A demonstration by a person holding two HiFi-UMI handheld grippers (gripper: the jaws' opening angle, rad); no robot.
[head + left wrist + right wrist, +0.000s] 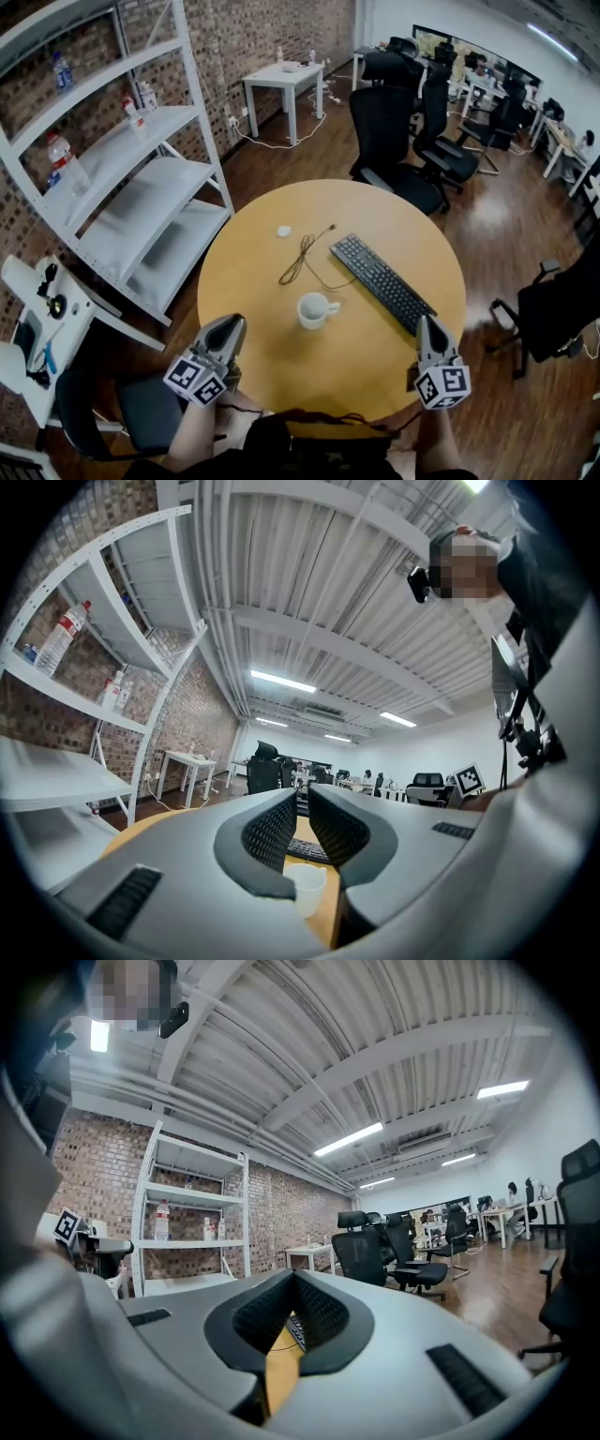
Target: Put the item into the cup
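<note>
A white cup [315, 310] stands upright near the middle of the round wooden table [253, 272]. A small white item [284, 231] lies on the table beyond it, towards the far left. My left gripper [228, 328] hovers over the table's near left edge. Its jaws stand a narrow slit apart with nothing between them. In the left gripper view the cup [307, 889] shows low in that slit, below the gripper [302, 794]. At the near right edge, my right gripper [427, 328] is shut and empty, its tips touching [293, 1276].
A black keyboard [382, 281] lies diagonally right of the cup, with a thin black cable [305, 258] looped beside it. White shelving [122, 187] with bottles stands to the left. Black office chairs [394, 141] stand behind the table, and another chair [553, 309] at the right.
</note>
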